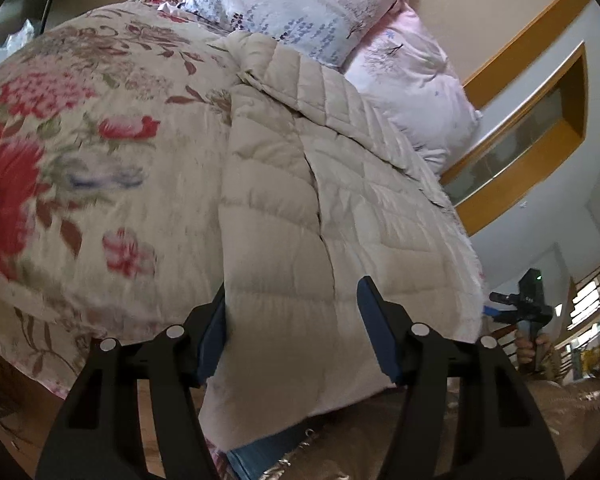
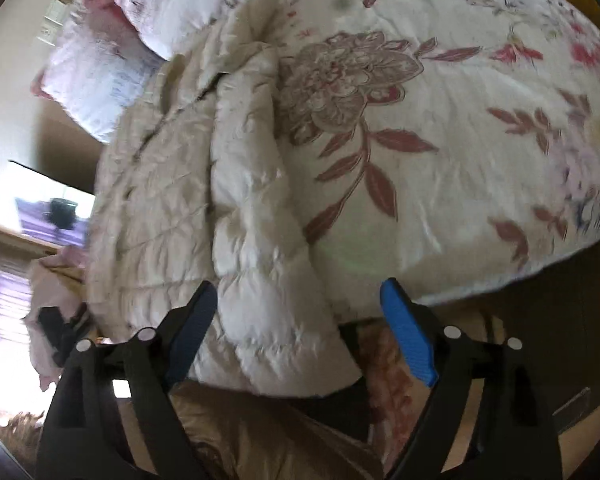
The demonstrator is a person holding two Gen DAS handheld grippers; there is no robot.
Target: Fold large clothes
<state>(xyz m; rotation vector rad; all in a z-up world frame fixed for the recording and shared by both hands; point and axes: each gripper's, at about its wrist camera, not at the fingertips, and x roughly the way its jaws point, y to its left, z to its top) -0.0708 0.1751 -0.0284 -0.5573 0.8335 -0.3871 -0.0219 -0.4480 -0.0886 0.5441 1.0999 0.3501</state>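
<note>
A beige quilted puffer jacket (image 1: 300, 200) lies lengthwise on the bed, its lower end hanging over the near edge. My left gripper (image 1: 294, 328) stands at that end with the hem between its two blue pads; the jaws are apart and I see no squeeze. In the right wrist view the same jacket (image 2: 172, 200) is rumpled. My right gripper (image 2: 300, 320) is wide open over its near side edge, with a fold of jacket between the fingers but apart from them. The right gripper (image 1: 528, 308), held in a hand, also shows at the far right of the left wrist view.
A floral bed cover (image 1: 80, 160) fills the bed beside the jacket. Pink and white pillows (image 1: 300, 4) sit at the head. A wood-framed window (image 1: 520, 140) is on the wall beyond. Blue cloth (image 1: 260, 452) and brown fabric (image 2: 260, 440) lie below the bed's edge.
</note>
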